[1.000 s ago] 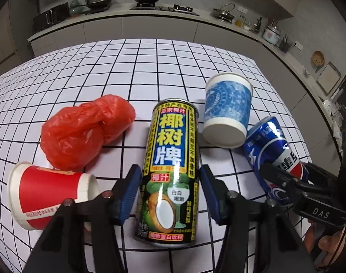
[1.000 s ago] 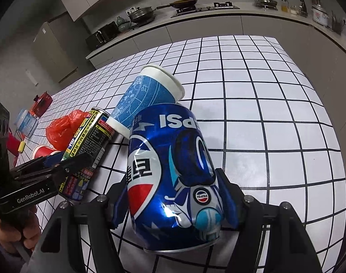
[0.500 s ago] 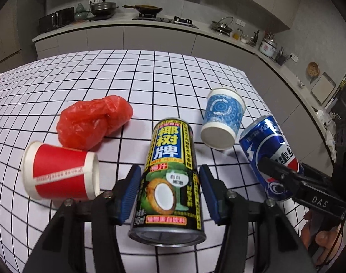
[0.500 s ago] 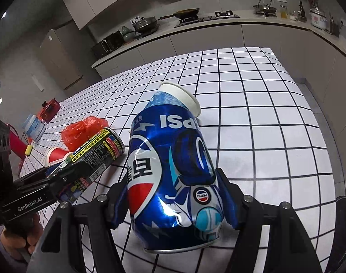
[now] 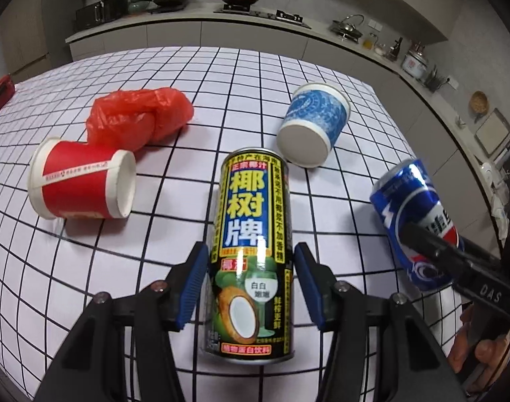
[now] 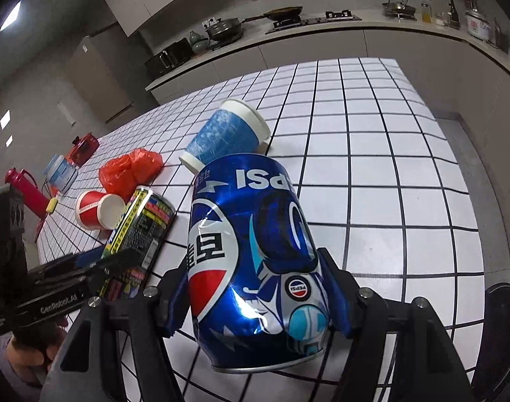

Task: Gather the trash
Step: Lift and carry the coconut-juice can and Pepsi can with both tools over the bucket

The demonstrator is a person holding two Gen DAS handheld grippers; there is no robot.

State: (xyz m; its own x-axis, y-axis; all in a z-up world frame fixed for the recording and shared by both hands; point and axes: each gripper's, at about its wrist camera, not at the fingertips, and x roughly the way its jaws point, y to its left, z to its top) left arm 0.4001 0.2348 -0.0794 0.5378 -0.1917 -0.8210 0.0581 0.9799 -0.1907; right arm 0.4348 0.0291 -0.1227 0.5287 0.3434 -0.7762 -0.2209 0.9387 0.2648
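Left hand-held gripper (image 5: pixel 251 286) clamping coconut can (image 5: pixel 253 258), right hand-held gripper (image 6: pixel 258 296) clamping Pepsi can (image 6: pixel 255 258)

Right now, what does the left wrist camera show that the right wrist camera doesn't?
Only the left wrist view shows the coconut can's front label and the blue cup's base.

Only the right wrist view shows a red bottle, a plastic jar and the Pepsi can clamped in the right gripper.

Both show the red bag, red cup, both cans and the checked table.

2 cans (image 5: pixel 253 254) (image 6: pixel 255 261), 2 paper cups (image 5: pixel 82 184) (image 5: pixel 313 127), 1 red bag (image 5: pixel 139 119).
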